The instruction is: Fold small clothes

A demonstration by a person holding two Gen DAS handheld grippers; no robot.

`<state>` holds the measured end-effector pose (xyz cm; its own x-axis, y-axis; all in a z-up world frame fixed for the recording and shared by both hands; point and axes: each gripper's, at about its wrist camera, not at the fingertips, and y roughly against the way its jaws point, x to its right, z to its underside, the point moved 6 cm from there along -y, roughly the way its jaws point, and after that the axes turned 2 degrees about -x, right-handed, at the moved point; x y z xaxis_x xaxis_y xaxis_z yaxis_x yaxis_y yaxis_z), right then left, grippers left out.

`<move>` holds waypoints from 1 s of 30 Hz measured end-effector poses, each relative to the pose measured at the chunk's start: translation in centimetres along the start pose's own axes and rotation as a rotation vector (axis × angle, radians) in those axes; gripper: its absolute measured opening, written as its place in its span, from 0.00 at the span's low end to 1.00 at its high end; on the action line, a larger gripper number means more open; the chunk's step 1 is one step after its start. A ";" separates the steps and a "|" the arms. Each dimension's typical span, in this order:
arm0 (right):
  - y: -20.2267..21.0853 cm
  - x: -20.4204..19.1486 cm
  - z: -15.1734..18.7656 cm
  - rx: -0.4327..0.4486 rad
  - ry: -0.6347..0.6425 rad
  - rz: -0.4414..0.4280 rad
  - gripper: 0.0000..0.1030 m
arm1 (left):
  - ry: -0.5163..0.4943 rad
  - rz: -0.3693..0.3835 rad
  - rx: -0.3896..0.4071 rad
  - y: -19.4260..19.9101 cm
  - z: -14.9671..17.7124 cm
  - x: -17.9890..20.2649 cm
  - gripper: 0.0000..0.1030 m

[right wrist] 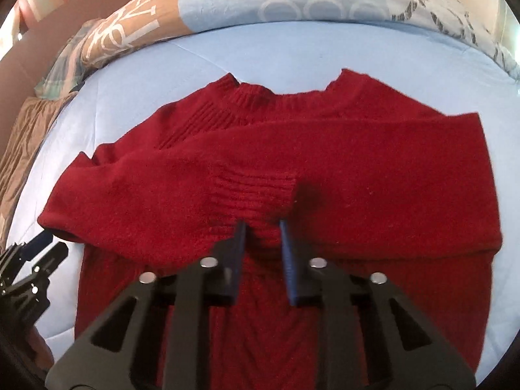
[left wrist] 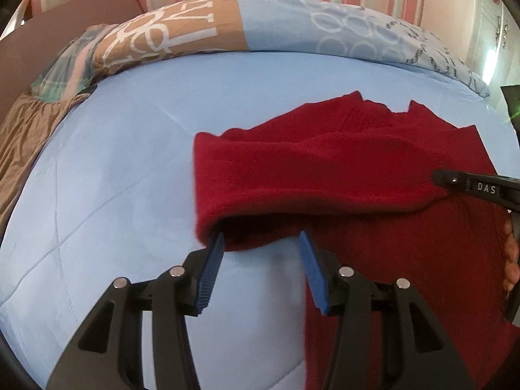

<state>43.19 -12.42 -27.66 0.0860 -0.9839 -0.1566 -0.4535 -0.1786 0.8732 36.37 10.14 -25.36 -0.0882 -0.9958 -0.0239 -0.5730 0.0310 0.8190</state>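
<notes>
We found the red sweater (right wrist: 325,175) lying flat on the bed (left wrist: 130,162), sleeves crossed over its chest. It looked soft, thick and floppy, best pinched at the ribbed cuff (right wrist: 253,191). The left tool (left wrist: 260,243) and the right tool (right wrist: 261,227) both gaped apart, clamping nothing.

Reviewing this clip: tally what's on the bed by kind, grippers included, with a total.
Red sweater: 1
Patterned duvet along the far edge: 1
Brown cloth at the far-left side: 1
Grippers: 2, the left gripper with jaws apart at the folded sleeve, the right gripper over the ribbed cuff
Total: 5
</notes>
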 end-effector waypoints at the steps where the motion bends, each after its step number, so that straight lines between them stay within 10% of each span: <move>1: 0.7 -0.1 -0.1 0.025 0.024 0.017 0.12 | 0.010 -0.001 0.008 0.4 -0.1 -0.3 0.48; 8: 7.9 3.1 -2.3 0.319 0.154 0.296 0.11 | 0.106 0.080 0.083 2.7 -2.3 -1.5 0.48; 11: 7.4 7.4 -2.6 0.305 0.112 0.382 0.12 | 0.098 0.108 0.079 1.4 -4.0 -0.5 0.48; 15: 4.3 10.9 -1.4 0.208 0.071 0.388 0.12 | 0.039 0.100 -0.009 -2.7 -5.3 2.4 0.45; 17: 4.1 10.9 -1.0 0.206 0.078 0.388 0.12 | 0.041 0.122 -0.068 -4.9 -5.2 3.3 0.18; 19: 3.9 10.9 -0.6 0.206 0.069 0.376 0.12 | 0.040 0.126 -0.095 -6.0 -5.2 3.7 0.16; 30: 8.2 13.4 -2.8 0.357 0.036 0.414 0.12 | -0.089 0.139 0.024 -2.6 -7.6 6.2 0.12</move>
<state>43.11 -27.07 -21.35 -0.1361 -0.9727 0.1878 -0.7283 0.2268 0.6467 43.47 3.23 -23.26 -0.2390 -0.9703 0.0366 -0.5698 0.1707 0.8038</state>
